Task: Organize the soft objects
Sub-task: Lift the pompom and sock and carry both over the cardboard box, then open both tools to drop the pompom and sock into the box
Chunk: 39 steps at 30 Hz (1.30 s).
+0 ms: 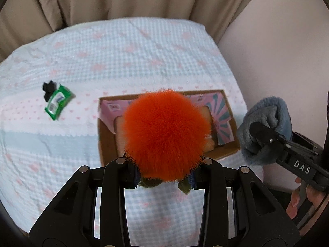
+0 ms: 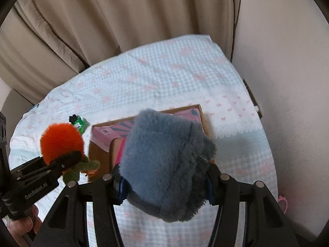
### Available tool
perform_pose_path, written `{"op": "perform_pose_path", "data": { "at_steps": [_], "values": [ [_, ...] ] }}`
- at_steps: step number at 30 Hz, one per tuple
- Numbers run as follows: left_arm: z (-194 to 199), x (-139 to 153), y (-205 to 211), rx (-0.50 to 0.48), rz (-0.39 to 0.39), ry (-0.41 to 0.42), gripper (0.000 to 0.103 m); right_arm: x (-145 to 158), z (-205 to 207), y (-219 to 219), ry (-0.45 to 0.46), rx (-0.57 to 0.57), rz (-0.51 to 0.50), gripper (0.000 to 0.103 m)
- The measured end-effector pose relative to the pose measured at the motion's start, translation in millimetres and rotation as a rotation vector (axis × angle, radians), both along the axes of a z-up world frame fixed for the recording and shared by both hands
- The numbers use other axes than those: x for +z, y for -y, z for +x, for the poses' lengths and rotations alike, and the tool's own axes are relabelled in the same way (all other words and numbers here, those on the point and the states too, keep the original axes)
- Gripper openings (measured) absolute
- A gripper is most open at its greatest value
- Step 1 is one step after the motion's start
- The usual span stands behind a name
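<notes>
The left gripper [image 1: 164,173] clamps the orange plush [image 1: 164,133], the right gripper [image 2: 164,187] the grey plush [image 2: 166,164], both above the cardboard box [image 1: 107,142]; lower each well inside before letting go

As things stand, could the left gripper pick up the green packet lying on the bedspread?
Probably not yet. The left gripper is shut on the orange plush toy, so its jaws are occupied. The green packet itself lies uncovered on the bedspread.

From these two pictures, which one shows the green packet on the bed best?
The left wrist view: the green packet lies in full sight on the bedspread, beside a small black thing. The right wrist view shows only a sliver of it behind the orange plush toy.
</notes>
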<state>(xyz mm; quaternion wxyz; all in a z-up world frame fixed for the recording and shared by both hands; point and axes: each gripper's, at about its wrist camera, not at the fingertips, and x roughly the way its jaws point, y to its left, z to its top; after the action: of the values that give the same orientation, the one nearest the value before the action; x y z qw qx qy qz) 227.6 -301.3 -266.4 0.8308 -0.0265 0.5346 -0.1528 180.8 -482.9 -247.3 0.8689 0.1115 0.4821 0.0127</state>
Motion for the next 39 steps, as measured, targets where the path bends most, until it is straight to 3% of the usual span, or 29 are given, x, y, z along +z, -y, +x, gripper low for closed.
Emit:
{"op": "perform_pose_path", "data": {
  "at_steps": [11,15,16,17,19,21,30,39],
  "values": [
    [36.2,-74.6,37.8,-0.083,0.053,-0.148,0.031,-61.2,58.7,22.1,-0.130,-0.056,0.044,0.056],
    [44.4,-91.2,41.8,-0.101,0.065,-0.188,0.032,-77.1,75.6,23.1,-0.179,-0.055,0.056,0.062],
    [45.4,-91.8,42.5,-0.099,0.075,-0.184,0.042,-80.2,79.1,23.1,-0.187,-0.056,0.056,0.066],
    [46.0,-91.3,43.0,-0.100,0.075,-0.182,0.068,-83.0,81.9,23.5,-0.191,-0.056,0.062,0.069],
    [46.5,-90.2,43.9,-0.107,0.079,-0.178,0.102,-85.2,84.3,23.5,-0.184,-0.056,0.078,0.092],
    [45.4,-87.9,43.1,-0.121,0.088,-0.161,0.103,-84.0,84.9,23.0,-0.159,-0.055,0.073,0.102],
    [37.4,-81.7,26.9,-0.098,0.085,-0.166,0.103,-75.3,75.1,17.0,-0.112,-0.039,0.052,0.102],
    [17.3,-43.3,11.6,-0.078,0.078,-0.104,0.103,-39.9,55.8,5.4,-0.063,-0.015,0.043,0.102]
  ]
}}
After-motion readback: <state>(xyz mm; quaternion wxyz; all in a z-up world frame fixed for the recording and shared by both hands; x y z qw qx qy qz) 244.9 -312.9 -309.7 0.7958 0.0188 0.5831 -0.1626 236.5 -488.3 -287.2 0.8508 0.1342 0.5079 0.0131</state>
